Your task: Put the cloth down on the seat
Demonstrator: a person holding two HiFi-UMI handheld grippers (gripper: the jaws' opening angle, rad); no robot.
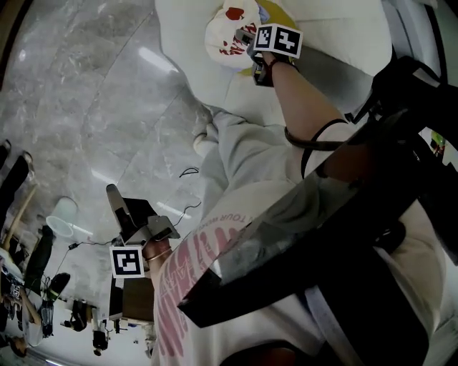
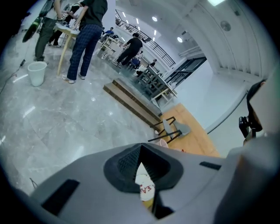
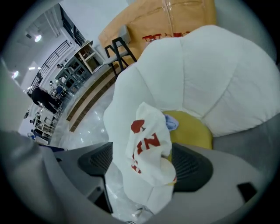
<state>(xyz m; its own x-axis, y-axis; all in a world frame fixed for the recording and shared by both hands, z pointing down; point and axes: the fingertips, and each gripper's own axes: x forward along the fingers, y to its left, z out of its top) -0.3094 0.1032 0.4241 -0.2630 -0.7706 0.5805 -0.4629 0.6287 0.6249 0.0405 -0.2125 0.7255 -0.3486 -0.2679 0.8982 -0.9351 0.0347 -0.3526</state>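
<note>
The cloth (image 1: pixel 223 32) is white with red print and lies bunched on the white padded seat (image 1: pixel 336 28), against a yellow cushion (image 1: pixel 278 13). My right gripper (image 1: pixel 243 37) reaches out over it. In the right gripper view the cloth (image 3: pixel 146 148) stands loose between the widely parted jaws of the right gripper (image 3: pixel 144 165), in front of the yellow cushion (image 3: pixel 194 131) and the seat (image 3: pixel 210 74). My left gripper (image 1: pixel 118 201) hangs low beside the person's hip, far from the seat. Seen in its own view, the left gripper (image 2: pixel 140 168) has its jaws together and holds nothing.
A white bucket (image 1: pixel 63 214) (image 2: pixel 36 72) stands on the grey marble floor near a table with people (image 2: pixel 83 39). Thin cables (image 1: pixel 187 171) lie on the floor. The person's leg and shoe (image 1: pixel 204 132) stand by the seat's edge. Long wooden benches (image 2: pixel 131 103) and a dark chair (image 2: pixel 170 131) lie farther off.
</note>
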